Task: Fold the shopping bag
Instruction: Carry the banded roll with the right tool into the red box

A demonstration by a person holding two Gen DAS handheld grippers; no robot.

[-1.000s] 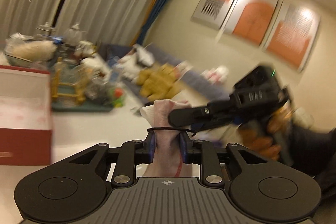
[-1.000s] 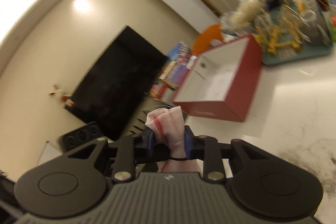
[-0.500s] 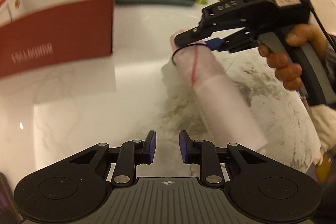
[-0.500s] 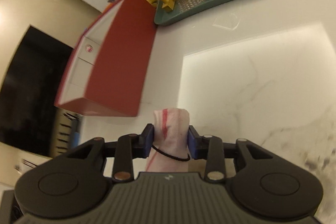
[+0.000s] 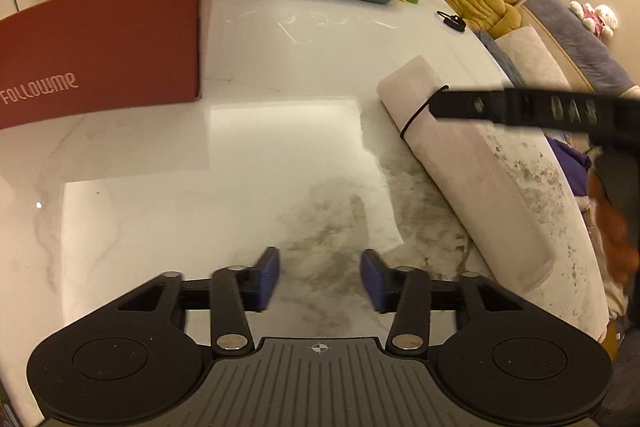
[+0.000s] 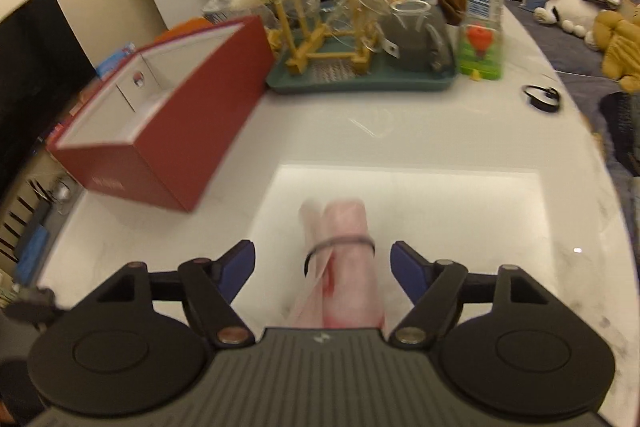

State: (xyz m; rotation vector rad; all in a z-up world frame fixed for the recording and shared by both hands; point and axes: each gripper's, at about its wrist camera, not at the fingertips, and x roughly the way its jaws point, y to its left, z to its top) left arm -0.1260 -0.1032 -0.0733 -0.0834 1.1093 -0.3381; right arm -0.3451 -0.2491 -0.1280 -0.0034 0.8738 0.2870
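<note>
On the marble table [image 5: 280, 75] the rolled pink shopping bag [image 5: 460, 163], banded near one end, lies between the opening right gripper [image 6: 322, 269]; only the left wrist view shows its whole length, the left gripper [image 5: 320, 279] parting on nothing.

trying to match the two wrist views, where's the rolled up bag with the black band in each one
Left wrist: the rolled bag lies on the table at right, running from upper middle down to the lower right, its black band near the far end.
Right wrist: the same bag sits bottom centre, between the opening right tongs, untouched by either pad.
Shared landmark: the red box, at left in both.
</note>
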